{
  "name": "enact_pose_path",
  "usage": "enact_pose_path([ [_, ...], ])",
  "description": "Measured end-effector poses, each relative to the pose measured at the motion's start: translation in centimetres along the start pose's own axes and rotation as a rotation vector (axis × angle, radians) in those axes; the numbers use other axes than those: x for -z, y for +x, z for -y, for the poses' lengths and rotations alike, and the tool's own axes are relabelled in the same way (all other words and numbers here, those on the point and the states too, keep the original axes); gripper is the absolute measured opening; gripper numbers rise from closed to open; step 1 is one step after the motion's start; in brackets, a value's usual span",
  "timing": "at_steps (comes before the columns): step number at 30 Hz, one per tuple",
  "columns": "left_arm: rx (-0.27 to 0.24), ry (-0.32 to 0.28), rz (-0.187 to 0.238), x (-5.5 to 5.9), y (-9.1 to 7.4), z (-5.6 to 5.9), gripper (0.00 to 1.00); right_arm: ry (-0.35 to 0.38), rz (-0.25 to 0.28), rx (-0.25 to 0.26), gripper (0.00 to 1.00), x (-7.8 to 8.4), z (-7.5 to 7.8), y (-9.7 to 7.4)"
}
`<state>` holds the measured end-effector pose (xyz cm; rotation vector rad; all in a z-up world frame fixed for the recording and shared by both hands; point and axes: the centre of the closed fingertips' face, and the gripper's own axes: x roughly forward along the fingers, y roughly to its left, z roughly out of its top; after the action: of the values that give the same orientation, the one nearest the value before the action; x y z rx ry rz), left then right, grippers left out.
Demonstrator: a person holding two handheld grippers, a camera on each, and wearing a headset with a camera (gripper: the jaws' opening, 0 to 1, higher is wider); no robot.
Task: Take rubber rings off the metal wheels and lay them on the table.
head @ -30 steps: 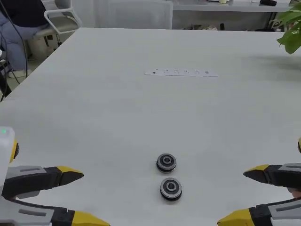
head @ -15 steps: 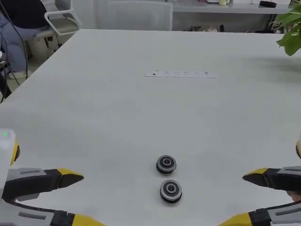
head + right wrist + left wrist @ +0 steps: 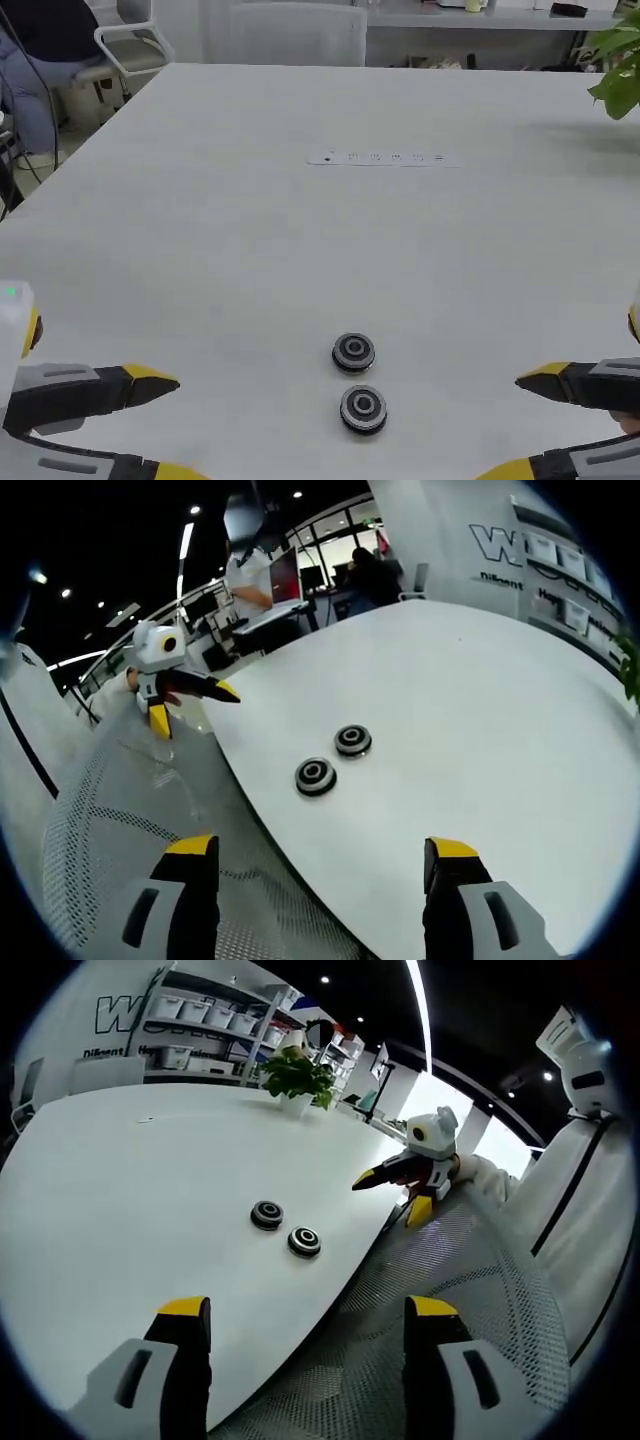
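Found metal wheels [image 3: 363, 405] flat on bench [image 3: 300, 230], near centre, rubber rings [image 3: 336, 352] on. Noted left gripper [image 3: 182, 428] and right gripper [image 3: 500, 428] released, flanking them. Recommend pinning one wheel, peeling its ring edgewise.

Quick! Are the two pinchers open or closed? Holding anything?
Left gripper: open, holding nothing.
Right gripper: open, holding nothing.

Head view looks down; opposed gripper views share both wheels [image 3: 353, 352].
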<state>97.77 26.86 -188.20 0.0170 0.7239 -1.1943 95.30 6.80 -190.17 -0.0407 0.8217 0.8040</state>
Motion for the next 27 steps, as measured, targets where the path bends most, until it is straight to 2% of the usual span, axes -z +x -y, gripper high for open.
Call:
enact_pose_path([
  [3, 0.006, 0.012, -0.005, 0.0, 0.0, 0.1, 0.76, 0.004, 0.007, -0.003, 0.84, -0.1, 0.0, 0.0],
  [8, 0.023, 0.035, 0.026, -0.8, -0.2, 0.4, 0.78, -0.011, 0.006, -0.005, 0.84, -0.2, -0.2, -0.1],
  [11, 0.027, 0.07, 0.03, -1.5, -0.5, 0.6, 0.81, -0.032, 0.05, 0.003, 0.81, -1.3, -0.1, -0.7],
  [14, 0.047, 0.095, 0.046, -2.9, -0.8, 1.0, 0.81, -0.024, 0.065, 0.015, 0.8, -1.9, 0.1, -1.1],
  [20, 0.042, 0.176, 0.039, -4.8, -1.2, 1.2, 0.82, -0.083, 0.065, 0.036, 0.79, -3.1, 0.5, -2.3],
  [27, 0.036, 0.271, 0.044, -7.7, -1.8, 1.2, 0.81, -0.163, 0.134, 0.062, 0.75, -6.8, 0.8, -3.7],
])
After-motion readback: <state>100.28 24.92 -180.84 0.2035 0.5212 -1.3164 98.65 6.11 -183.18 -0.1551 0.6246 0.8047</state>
